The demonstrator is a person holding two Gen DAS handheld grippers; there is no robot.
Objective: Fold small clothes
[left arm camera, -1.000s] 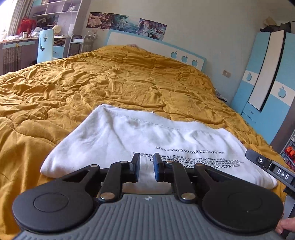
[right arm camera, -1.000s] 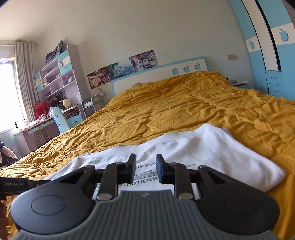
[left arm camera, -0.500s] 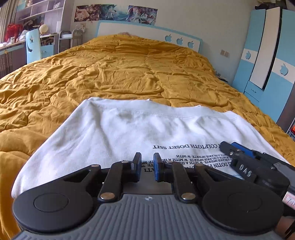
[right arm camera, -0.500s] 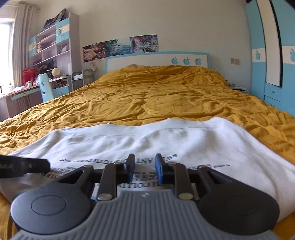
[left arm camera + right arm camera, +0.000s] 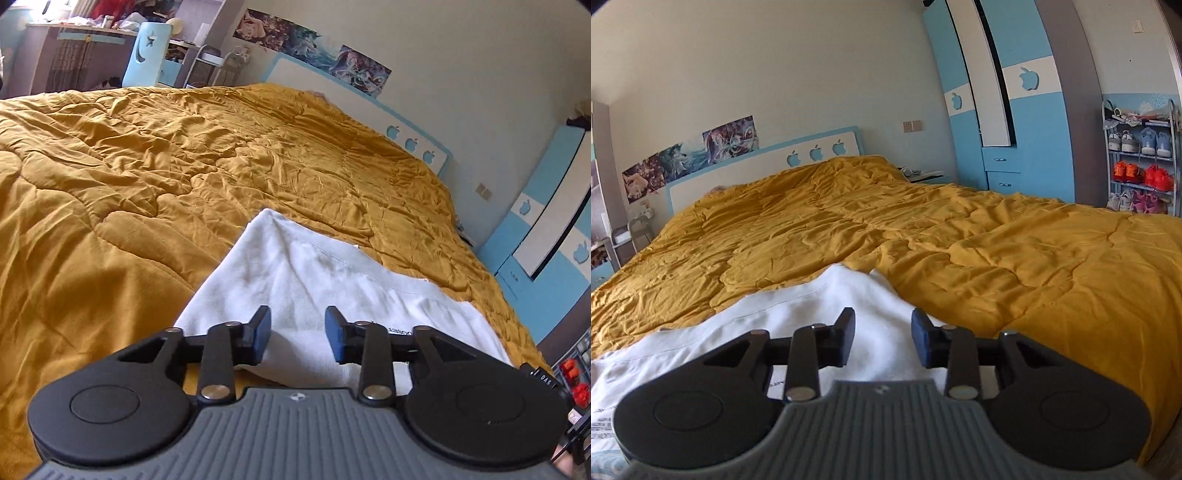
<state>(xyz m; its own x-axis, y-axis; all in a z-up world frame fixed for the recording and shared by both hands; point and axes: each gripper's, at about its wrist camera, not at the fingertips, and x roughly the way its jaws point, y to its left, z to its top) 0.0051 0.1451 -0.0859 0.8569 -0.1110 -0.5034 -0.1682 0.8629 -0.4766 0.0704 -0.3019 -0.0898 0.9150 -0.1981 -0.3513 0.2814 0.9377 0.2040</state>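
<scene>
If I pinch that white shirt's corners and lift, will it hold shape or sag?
The white shirt will probably sag: it already follows the rumpled yellow quilt. It looks light and soft, so it may slide on the quilt if pushed. Both tongs, left and right, stand open.

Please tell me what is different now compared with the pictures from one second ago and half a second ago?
Both grippers opened: the left gripper and the right gripper had their jaws nearly closed before and now stand wide apart, holding nothing. Each also swung outward, the left toward the shirt's left corner, the right toward its right corner. The white shirt still lies flat on the yellow blanket.
</scene>
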